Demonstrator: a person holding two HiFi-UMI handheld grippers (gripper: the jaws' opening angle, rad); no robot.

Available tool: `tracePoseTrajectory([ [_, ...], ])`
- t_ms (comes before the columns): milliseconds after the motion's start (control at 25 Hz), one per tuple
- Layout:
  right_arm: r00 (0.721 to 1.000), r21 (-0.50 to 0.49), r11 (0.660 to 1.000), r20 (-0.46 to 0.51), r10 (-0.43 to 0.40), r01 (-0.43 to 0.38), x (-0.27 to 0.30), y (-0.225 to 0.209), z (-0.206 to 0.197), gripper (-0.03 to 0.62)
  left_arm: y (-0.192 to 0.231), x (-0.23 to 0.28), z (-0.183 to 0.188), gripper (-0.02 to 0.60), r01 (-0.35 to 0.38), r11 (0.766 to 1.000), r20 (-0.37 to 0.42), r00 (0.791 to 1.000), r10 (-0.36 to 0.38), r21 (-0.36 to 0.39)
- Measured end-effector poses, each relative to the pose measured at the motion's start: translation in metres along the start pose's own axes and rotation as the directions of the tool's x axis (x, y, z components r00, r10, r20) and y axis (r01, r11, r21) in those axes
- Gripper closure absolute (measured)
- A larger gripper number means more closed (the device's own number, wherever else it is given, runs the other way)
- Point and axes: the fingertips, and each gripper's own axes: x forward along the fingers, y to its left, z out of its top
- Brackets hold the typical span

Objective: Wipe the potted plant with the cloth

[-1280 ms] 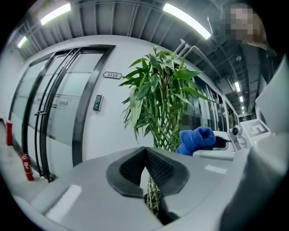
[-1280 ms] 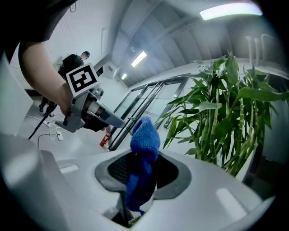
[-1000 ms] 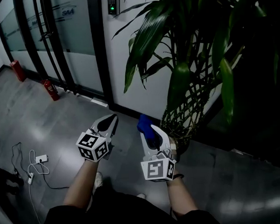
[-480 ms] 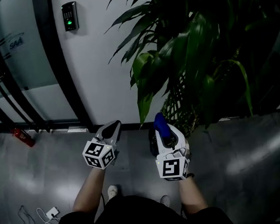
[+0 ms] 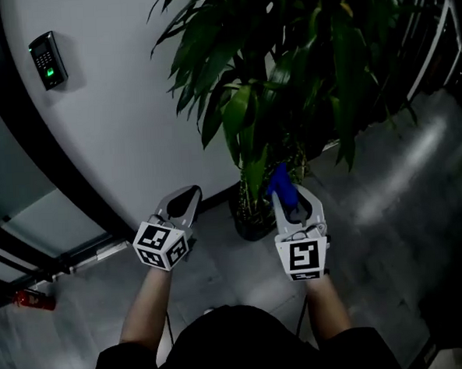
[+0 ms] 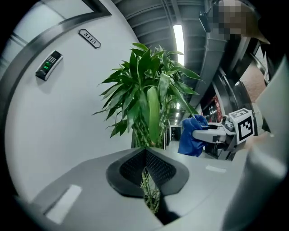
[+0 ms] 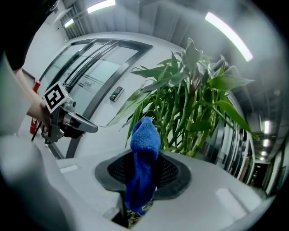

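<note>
Right claw (image 5: 284, 190) pinched the blue cloth (image 5: 281, 181) tip-up, aimed at the potted plant (image 5: 286, 67) for wiping, while left claw (image 5: 186, 198) hung closed, empty

The whole head view has swung round. The potted plant (image 5: 285, 52), which filled the right side a second ago, now spreads across the upper centre. Its dark pot (image 5: 253, 224) now shows at mid-frame, just left of the right gripper (image 5: 288, 200). The wall keypad (image 5: 48, 58) has slid from the top centre to the upper left. The red fire extinguisher (image 5: 31, 298) has dropped from the upper left to the lower-left edge, and the cable and charger on the floor have left the frame. The right gripper has drifted right and upward, and the blue cloth (image 5: 281, 183) has gone from beside the stems to just beneath the hanging leaves.
</note>
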Motion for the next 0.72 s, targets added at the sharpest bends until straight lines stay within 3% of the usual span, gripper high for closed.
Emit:
tracePoseTrajectory([
  [80,0.999,-0.028,0.999,0.015,-0.039,0.039,-0.003,-0.010,0.012,0.482,-0.003,0.011,0.012,0.575,0.032,0.999,0.022,0.999,-0.032,0.003],
  [280,0.991,-0.088,0.988,0.056,-0.123,0.128,-0.022,-0.036,0.042,0.482,-0.035,0.044,0.040,0.575,0.190,0.982,0.044,0.981,-0.190,0.000],
  [560,0.980,-0.252,0.950,0.126,-0.154,0.182,-0.040,-0.048,0.096,0.482,-0.050,0.081,0.075,0.575,0.244,0.970,0.043,0.969,-0.244,0.019],
  [720,0.970,-0.356,0.908,0.181,-0.164,0.220,-0.045,-0.049,0.127,0.482,-0.059,0.091,0.097,0.575,0.280,0.960,0.074,0.957,-0.280,0.004],
])
